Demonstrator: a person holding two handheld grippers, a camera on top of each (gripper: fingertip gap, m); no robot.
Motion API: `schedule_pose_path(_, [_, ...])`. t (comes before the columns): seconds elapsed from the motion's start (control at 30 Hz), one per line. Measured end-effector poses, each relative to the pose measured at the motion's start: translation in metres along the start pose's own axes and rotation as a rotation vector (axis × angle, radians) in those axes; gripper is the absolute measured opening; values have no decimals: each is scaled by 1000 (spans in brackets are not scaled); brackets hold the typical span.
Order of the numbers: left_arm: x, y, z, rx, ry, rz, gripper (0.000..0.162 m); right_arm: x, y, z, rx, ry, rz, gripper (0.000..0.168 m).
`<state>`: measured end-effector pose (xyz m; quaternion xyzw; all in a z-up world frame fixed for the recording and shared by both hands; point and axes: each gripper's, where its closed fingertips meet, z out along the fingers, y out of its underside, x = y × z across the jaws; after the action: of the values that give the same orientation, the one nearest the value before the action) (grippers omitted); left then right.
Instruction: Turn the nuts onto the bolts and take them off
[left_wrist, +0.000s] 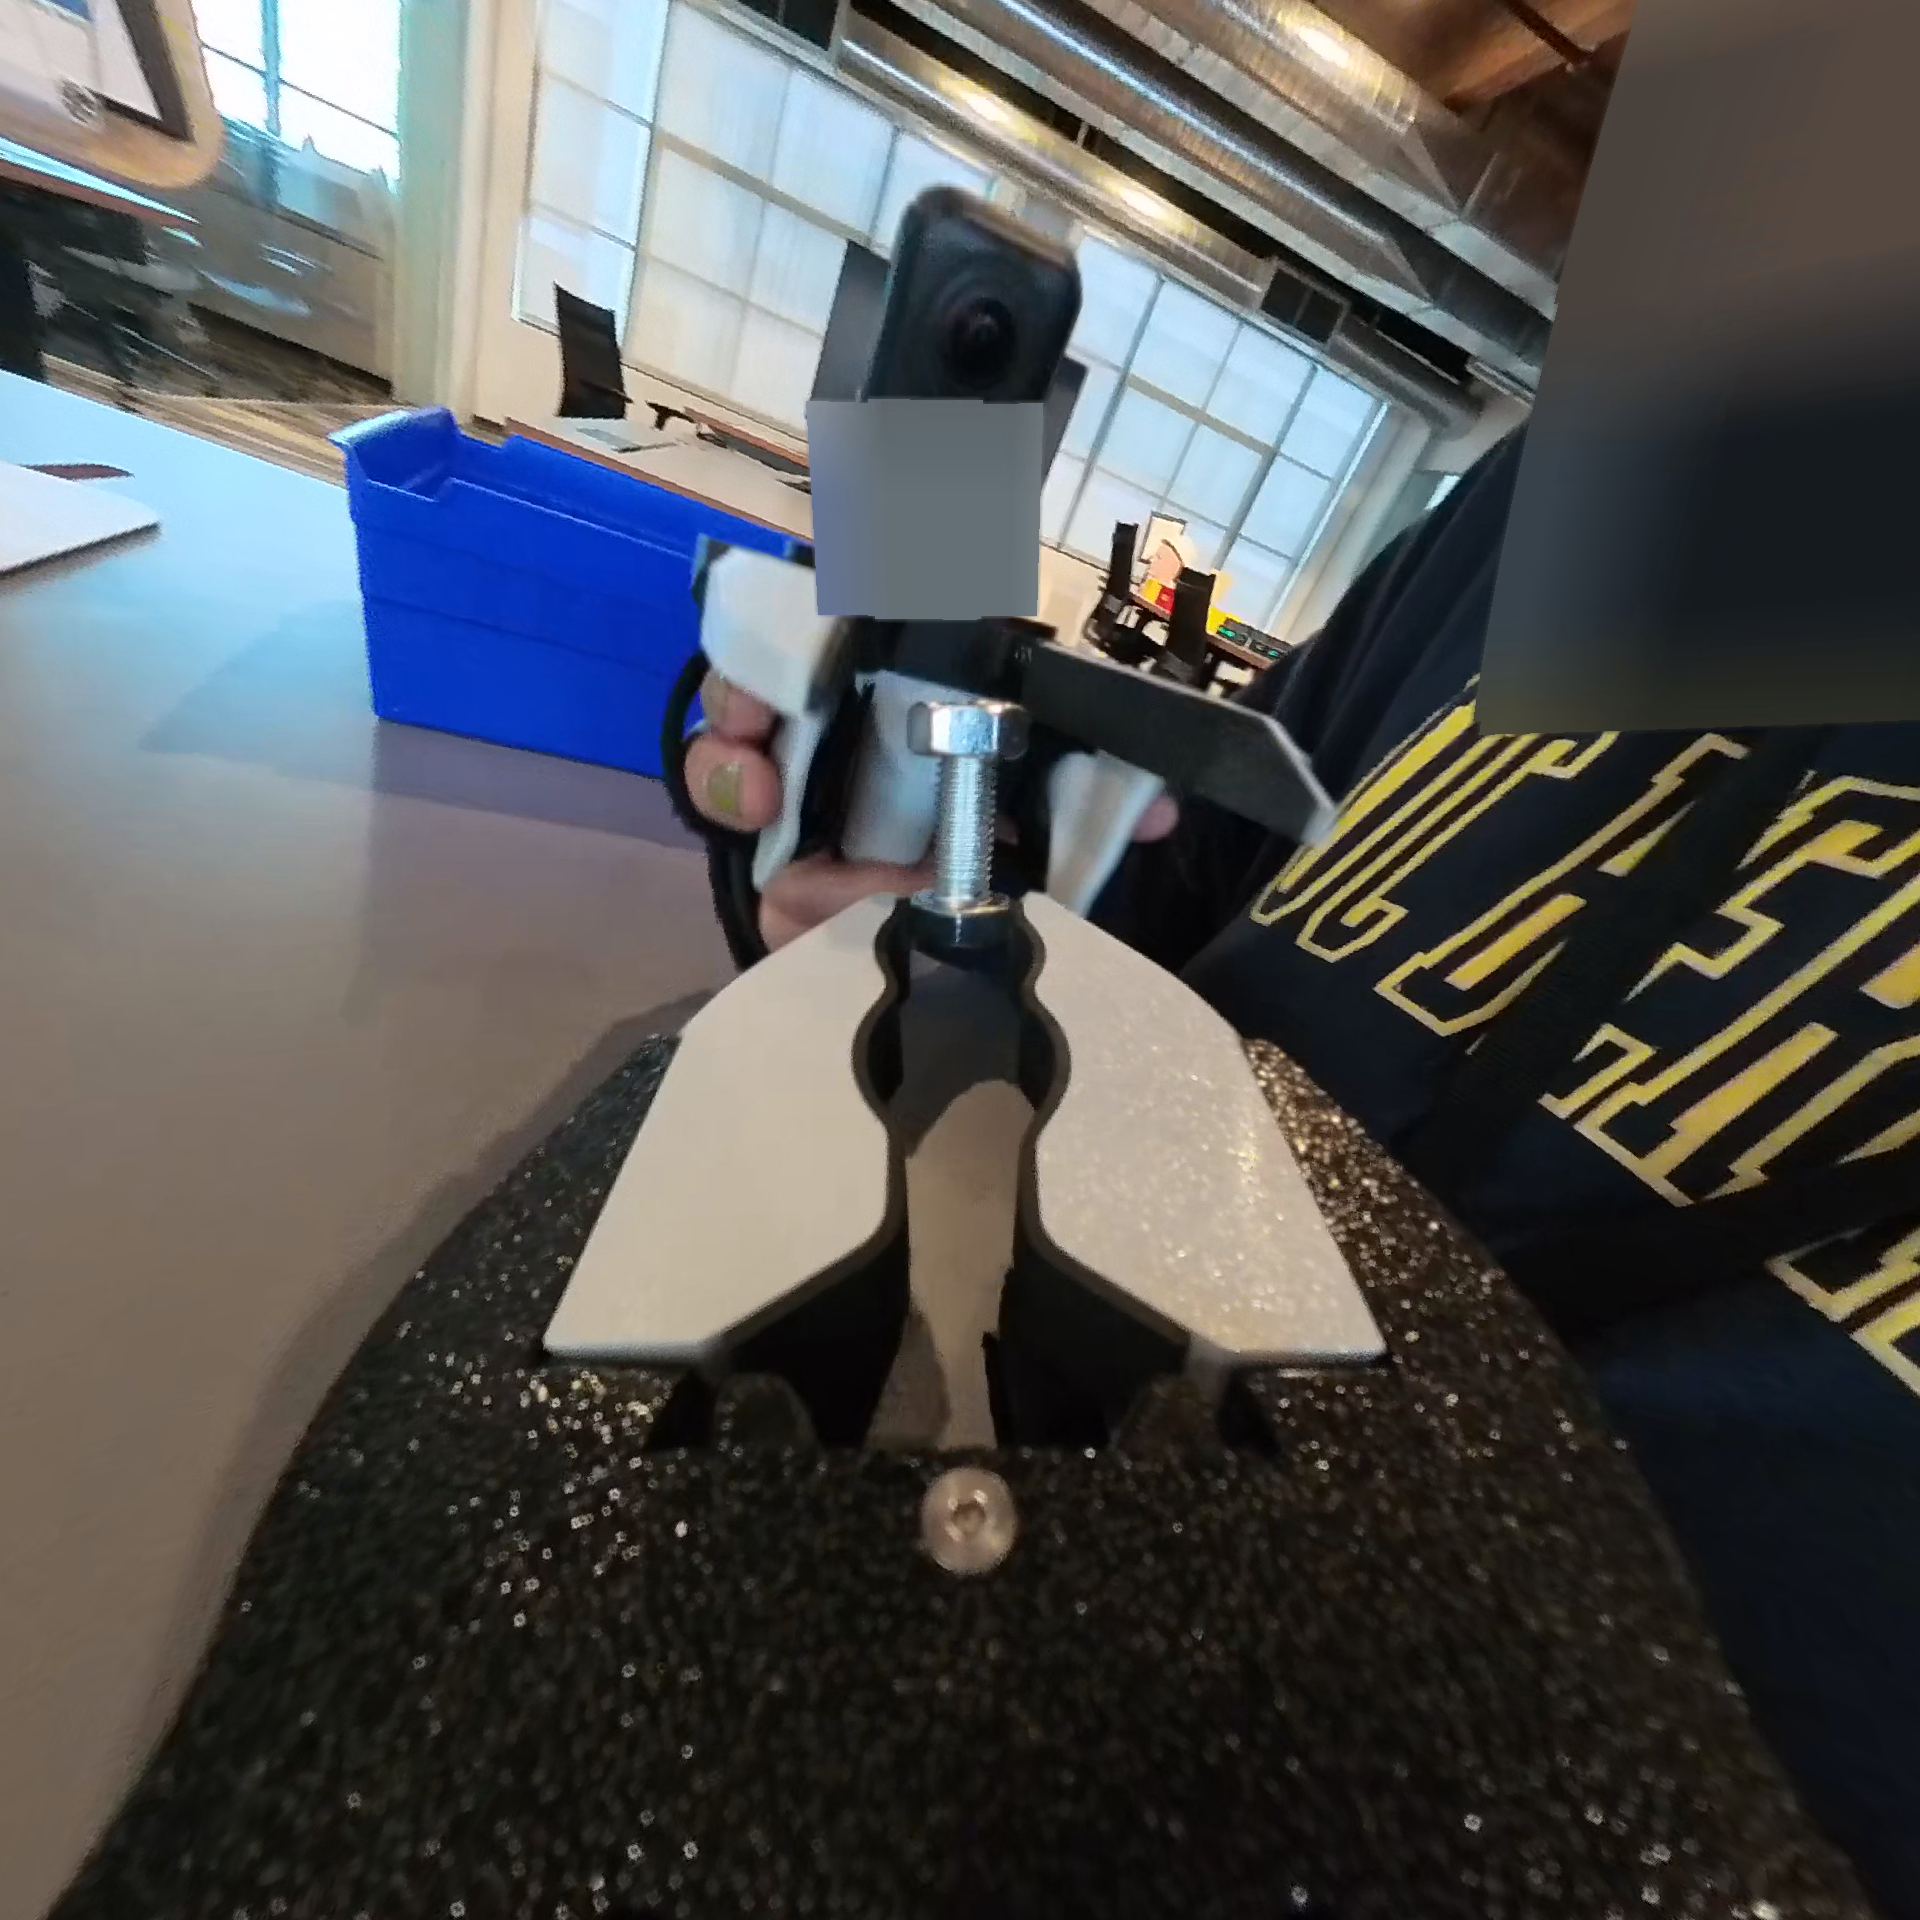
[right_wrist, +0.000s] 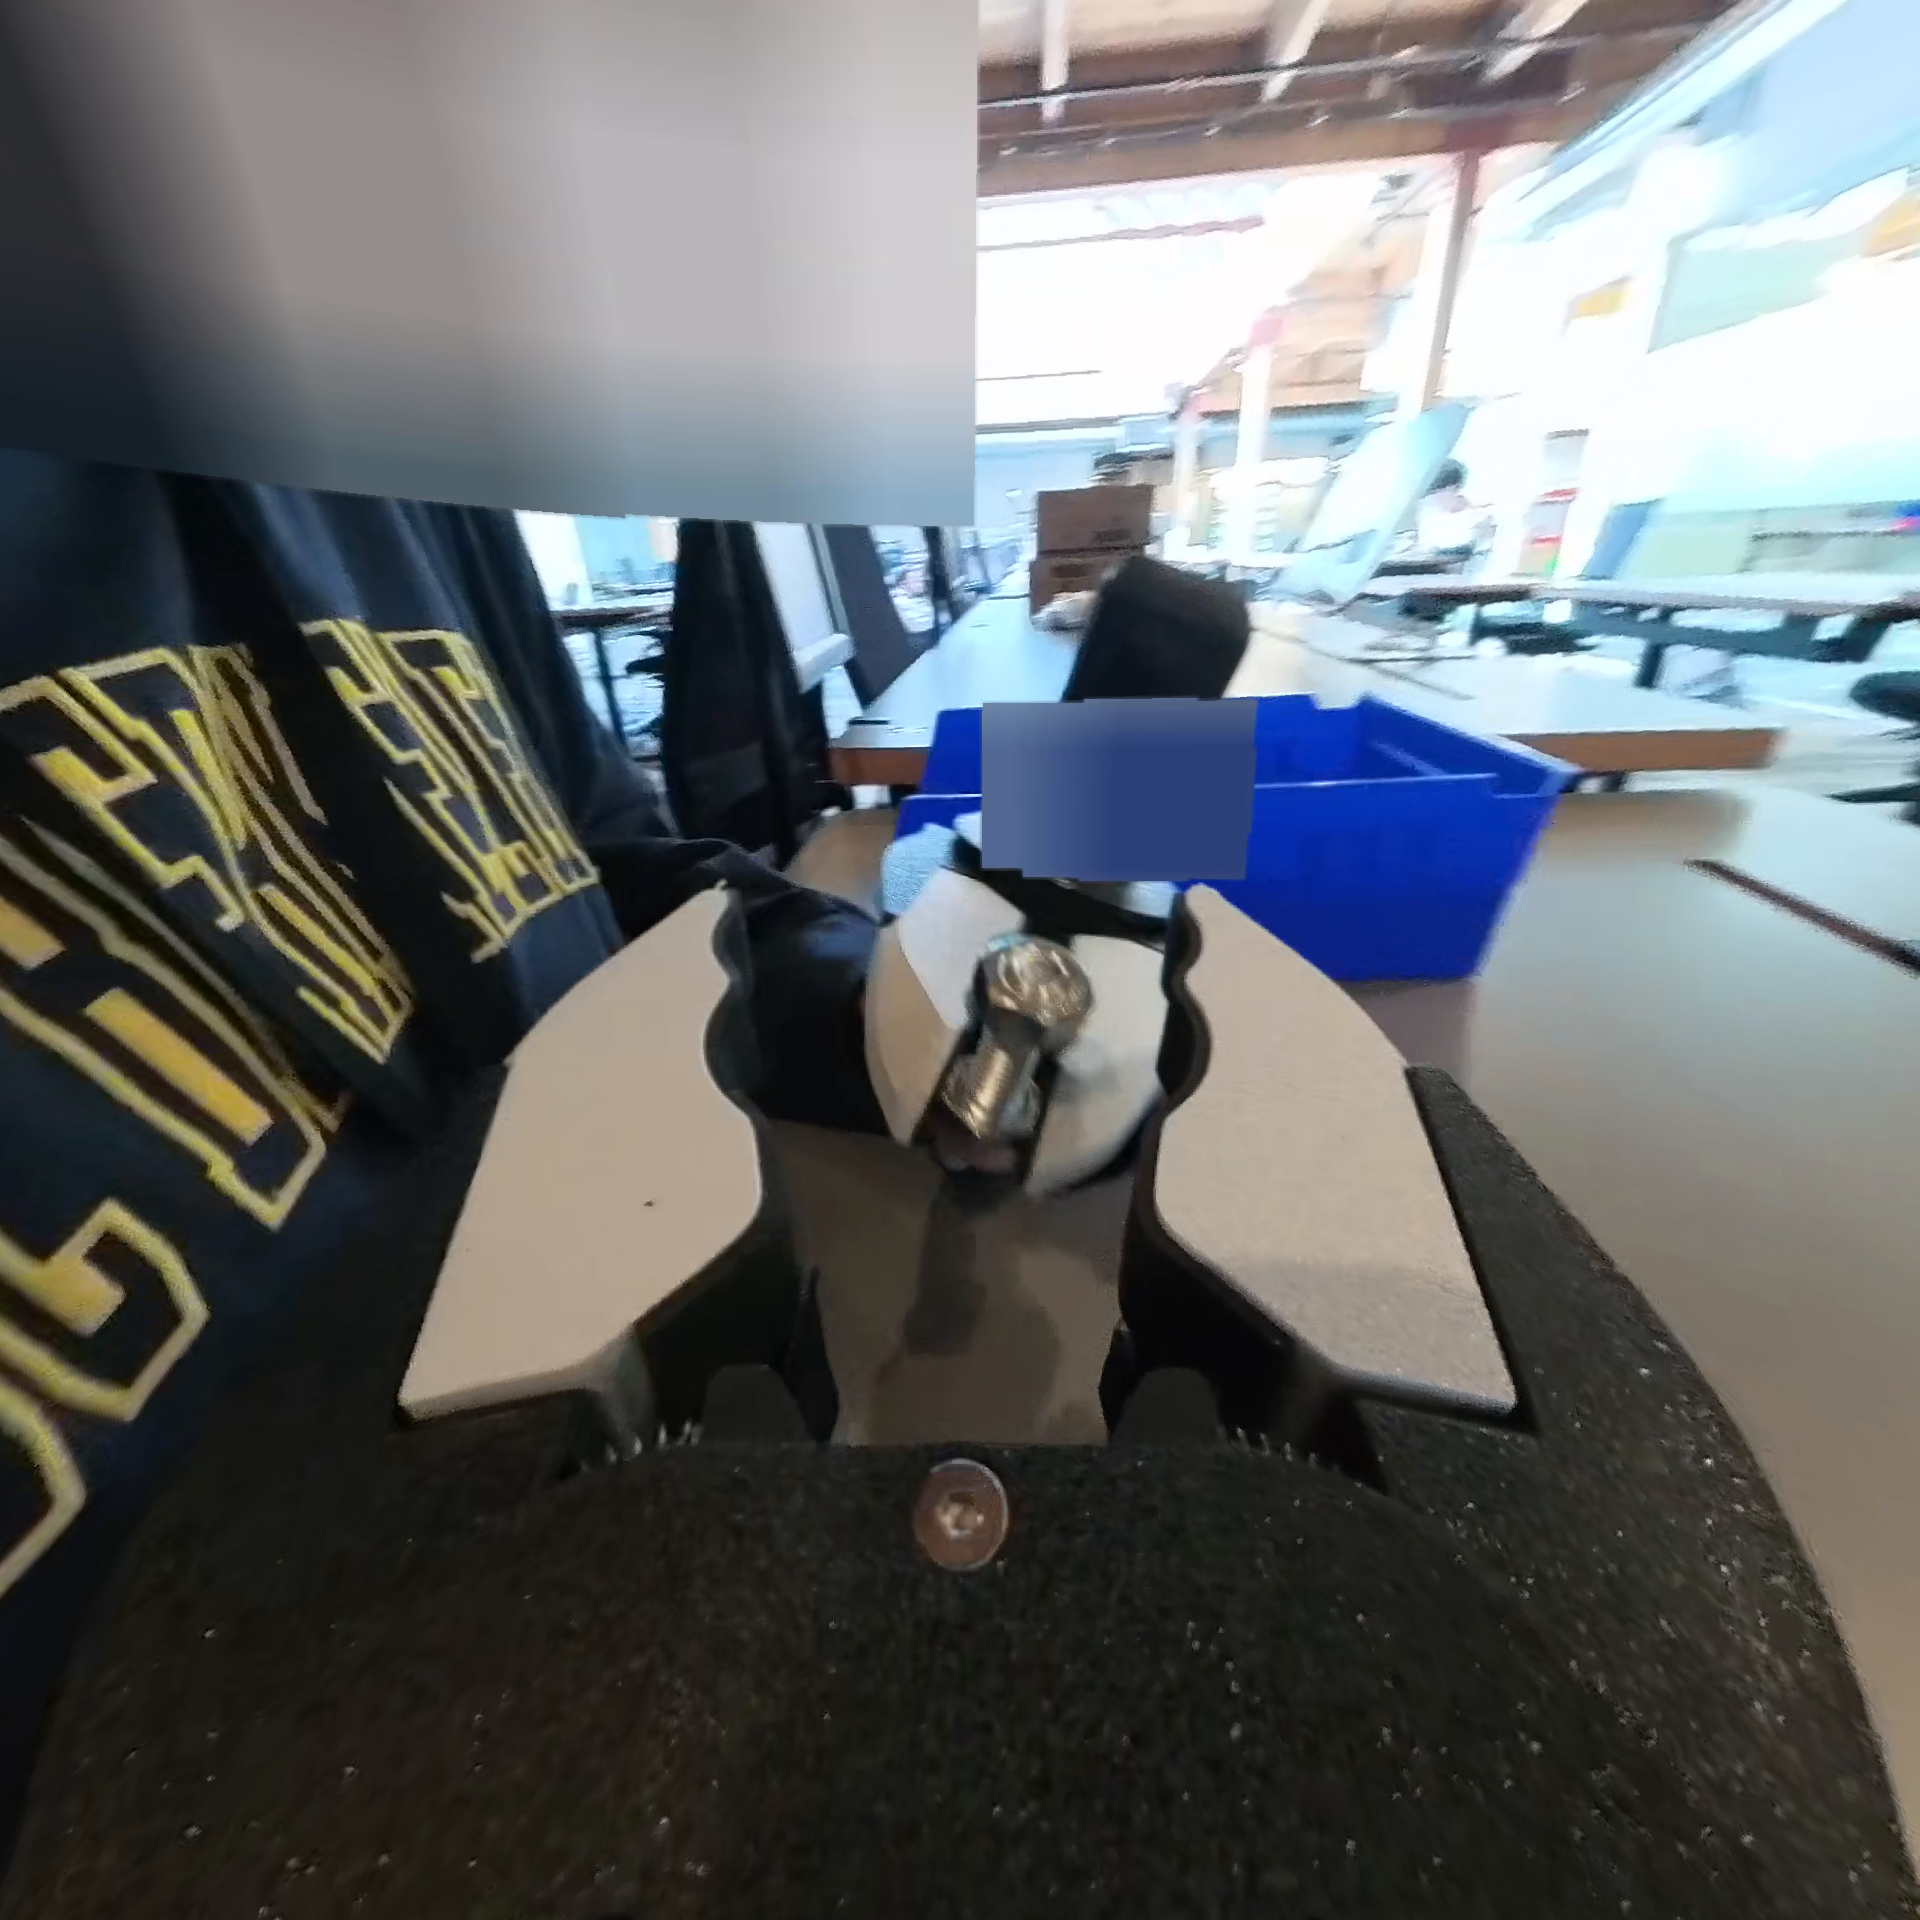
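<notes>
My left gripper (left_wrist: 961, 920) is shut on a dark hex nut (left_wrist: 961, 927) at its fingertips. A silver bolt (left_wrist: 966, 821) stands up out of the nut, its hex head on top. In the right wrist view the same bolt (right_wrist: 1013, 1039) and nut (right_wrist: 982, 1138) sit between the left gripper's white fingers (right_wrist: 935, 997). My right gripper (right_wrist: 951, 914) is open wide, facing the left one, its tips on either side of the bolt head and clear of it. Its white fingers (left_wrist: 883, 779) show behind the bolt in the left wrist view.
Both grippers are held above a grey table (left_wrist: 260, 831) (right_wrist: 1662, 1039). A blue plastic bin (left_wrist: 520, 582) (right_wrist: 1382, 862) stands on it behind them. The person's dark sweatshirt with yellow print (left_wrist: 1558, 987) (right_wrist: 208, 935) is close alongside. A white flat object (left_wrist: 62, 520) lies at the far left. Across from one pair of fingers to the other is roughly 4 cm.
</notes>
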<state>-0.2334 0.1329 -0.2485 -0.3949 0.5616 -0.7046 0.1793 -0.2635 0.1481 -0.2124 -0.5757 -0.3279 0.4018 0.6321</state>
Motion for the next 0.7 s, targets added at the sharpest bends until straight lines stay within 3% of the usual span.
schedule_pose_path(0.13, [1,1,1,-2,10,-7,17,-11,3,11,6,-79,27,74])
schedule_pose_path(0.27, [0,-3,-4,13,-1,9,17,-13,5,-8,-12,-77,25,72])
schedule_pose_path(0.33, [-1,-6,-6,27,-6,10,17,-10,9,-22,-33,-84,21,61])
schedule_pose_path(0.37, [-2,-7,-7,35,-12,3,17,-18,12,-35,-36,-124,17,43])
schedule_pose_path(0.4, [-3,-8,-9,41,-11,-4,17,-15,12,-41,-31,-113,31,42])
schedule_pose_path(0.47, [-3,-8,-9,46,-4,-14,17,-3,10,-46,-3,-44,45,47])
schedule_pose_path(0.57, [-1,-3,-4,20,9,-12,17,7,3,-35,45,32,29,73])
schedule_pose_path(0.7, [1,3,1,-19,21,-16,17,-5,7,-6,25,-20,10,84])
